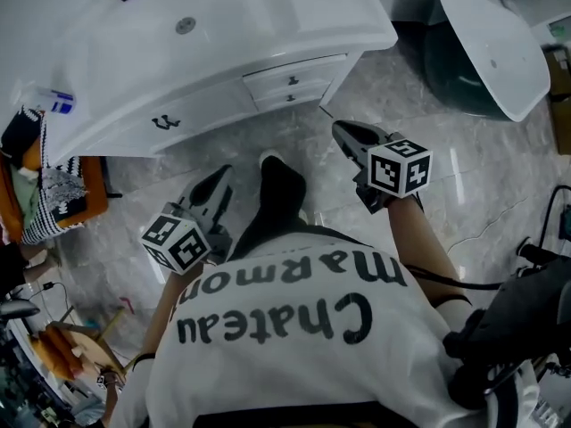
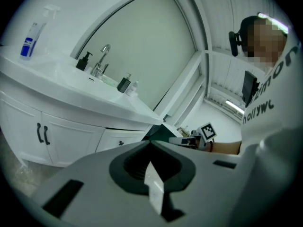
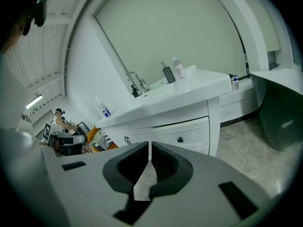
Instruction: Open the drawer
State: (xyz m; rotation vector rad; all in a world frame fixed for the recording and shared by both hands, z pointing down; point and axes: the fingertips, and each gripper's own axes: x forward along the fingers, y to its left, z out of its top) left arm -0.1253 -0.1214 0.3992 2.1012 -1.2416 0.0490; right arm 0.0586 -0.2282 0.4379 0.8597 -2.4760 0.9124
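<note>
The white vanity has two small closed drawers under its right end, each with a dark knob. The right gripper view shows the upper drawer ahead, and the left gripper view shows a drawer front beyond the jaws. My right gripper hangs over the floor just in front of the drawers, apart from them, shut and empty; its jaws meet in a thin line. My left gripper is lower left, in front of the cabinet doors, shut with nothing in it.
A dark tub with a white rim stands at the right on the marble floor. A spray bottle sits on the vanity's left end. A cluttered orange seat is at the left. The person's dark shoe is between the grippers.
</note>
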